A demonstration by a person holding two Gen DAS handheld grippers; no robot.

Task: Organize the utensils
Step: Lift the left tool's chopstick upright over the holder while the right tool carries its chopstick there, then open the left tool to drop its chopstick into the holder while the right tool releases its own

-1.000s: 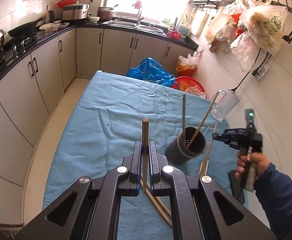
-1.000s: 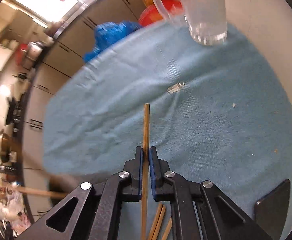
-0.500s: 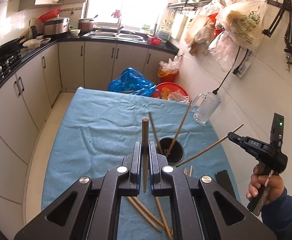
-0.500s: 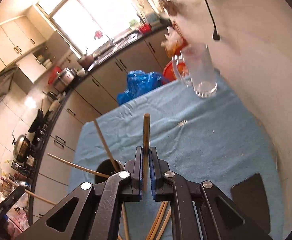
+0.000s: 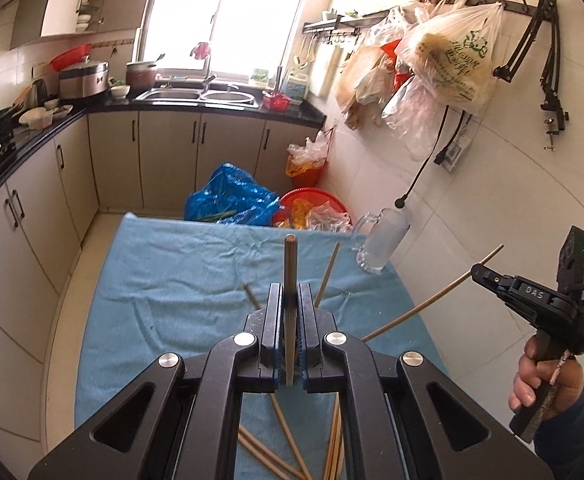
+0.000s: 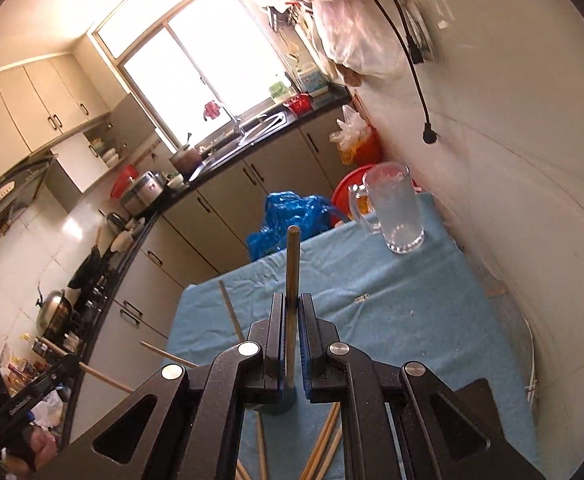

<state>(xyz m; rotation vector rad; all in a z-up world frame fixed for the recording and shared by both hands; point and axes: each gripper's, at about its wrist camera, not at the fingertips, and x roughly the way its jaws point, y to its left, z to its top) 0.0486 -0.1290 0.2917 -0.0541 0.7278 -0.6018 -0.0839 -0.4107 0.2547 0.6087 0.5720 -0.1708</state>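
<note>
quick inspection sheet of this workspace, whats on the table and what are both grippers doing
surface: table under a blue cloth, creased.
job's things: loose chopsticks lie on the cloth at the near end; two more stick up behind the left gripper, their container hidden.
clutter: glass mug upright at the far right corner; small clear scrap mid-cloth.
grippers: left gripper shut on one chopstick; right gripper shut on another chopstick.
cables: black cord with plug hangs on the wall.
surroundings: kitchen counter with sink, blue bag on the floor, plastic bags on wall hooks.
</note>
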